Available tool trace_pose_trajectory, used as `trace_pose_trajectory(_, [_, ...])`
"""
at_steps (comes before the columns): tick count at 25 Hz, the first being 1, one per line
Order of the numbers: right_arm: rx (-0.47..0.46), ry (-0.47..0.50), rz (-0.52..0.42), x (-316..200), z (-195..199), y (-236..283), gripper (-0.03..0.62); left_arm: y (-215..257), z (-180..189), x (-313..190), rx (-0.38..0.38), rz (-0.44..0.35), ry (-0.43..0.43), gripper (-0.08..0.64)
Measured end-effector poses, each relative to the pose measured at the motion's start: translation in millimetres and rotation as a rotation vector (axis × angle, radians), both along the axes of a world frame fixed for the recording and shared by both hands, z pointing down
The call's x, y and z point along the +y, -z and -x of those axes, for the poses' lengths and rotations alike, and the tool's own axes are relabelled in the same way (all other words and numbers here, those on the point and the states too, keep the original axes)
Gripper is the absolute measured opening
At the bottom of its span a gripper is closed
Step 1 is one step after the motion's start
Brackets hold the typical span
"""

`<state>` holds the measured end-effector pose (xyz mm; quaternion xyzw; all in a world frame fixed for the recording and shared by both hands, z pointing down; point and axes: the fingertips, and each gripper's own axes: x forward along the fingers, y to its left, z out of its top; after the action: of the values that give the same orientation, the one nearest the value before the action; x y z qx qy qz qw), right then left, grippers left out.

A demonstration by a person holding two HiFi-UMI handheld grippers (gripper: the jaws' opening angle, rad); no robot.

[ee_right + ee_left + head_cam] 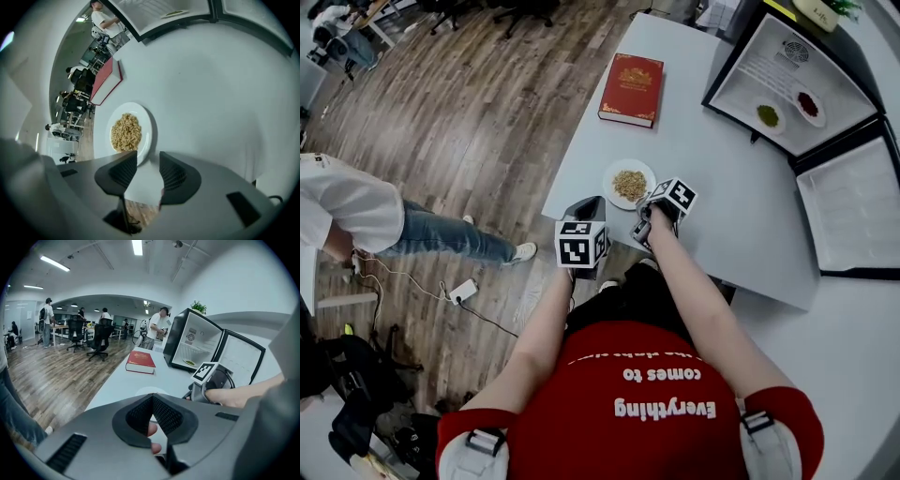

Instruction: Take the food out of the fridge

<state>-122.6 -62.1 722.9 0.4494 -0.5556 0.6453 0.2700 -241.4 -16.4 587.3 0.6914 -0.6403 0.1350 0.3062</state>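
Asking: why is the round white plate (608, 181) of pale tan, crumbly food (629, 185) out on the white table (722, 187)?

Answering: It appears to have been set down out of the black-framed open fridge (773, 66), which lies well apart from the plate, up and to the right. The right gripper (649, 204) hovers just beside the plate's near rim with its jaws spread and nothing between them, so I judge the plate released. Two small dishes sit inside the fridge, one green (768, 115) and one dark red (807, 104).

Asking: and the left gripper (586, 208)?

Answering: Just below and left of the plate, at the table's edge, with its jaws closed together on nothing. It looks idle.

Asking: how much room is there to move?

Answering: The plate sits near the table's corner, so edges are close on two sides and a careless nudge could push it off. From the plate toward the fridge the table is bare. A red hardback book (631, 89) lies beyond the plate, well apart.
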Motion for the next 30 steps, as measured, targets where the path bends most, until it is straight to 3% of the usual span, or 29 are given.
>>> trace_pose_trajectory(3, [-0.004, 0.052, -0.012, 10.1, -1.9, 8.4, 0.139, 1.3, -0.8, -2.4, -0.002, -0.018, -0.009, 0.006])
trace_pose_trajectory(6, [-0.095, 0.107, -0.126, 7.4, 5.6, 34.0, 0.04, 3.0, 0.0, -5.7, -0.007, -0.024, -0.013, 0.006])
trace_pose_trajectory(11, [-0.553, 0.207, -0.472, 7.4, 27.8, 127.6, 0.018, 6.6, 3.3, -8.2, -0.023, -0.019, 0.002, 0.006])
trace_pose_trajectory(13, [-0.623, 0.234, -0.594, 17.7, 14.4, 152.1, 0.018, 8.1, 2.1, -8.4, -0.03, -0.018, 0.001, 0.006])
trace_pose_trajectory(15, [-0.582, 0.187, -0.65, 24.5, -10.4, 154.1, 0.018, 9.8, 1.3, -9.3, -0.025, -0.019, -0.008, 0.006])
trace_pose_trajectory(19, [-0.508, 0.018, -0.631, 27.7, -51.5, 138.8, 0.018, 18.4, 2.5, -14.2, -0.014, -0.019, -0.015, 0.006])
trace_pose_trajectory(24, [-0.472, 0.053, -0.681, 20.0, -59.0, 152.0, 0.018, 24.2, -9.5, -17.1, -0.045, 0.0, -0.059, 0.006])
trace_pose_trajectory(30, [-0.518, 0.074, -0.681, 34.1, -60.6, 160.1, 0.018, 12.4, -20.5, -20.4, -0.062, 0.031, -0.089, 0.006])
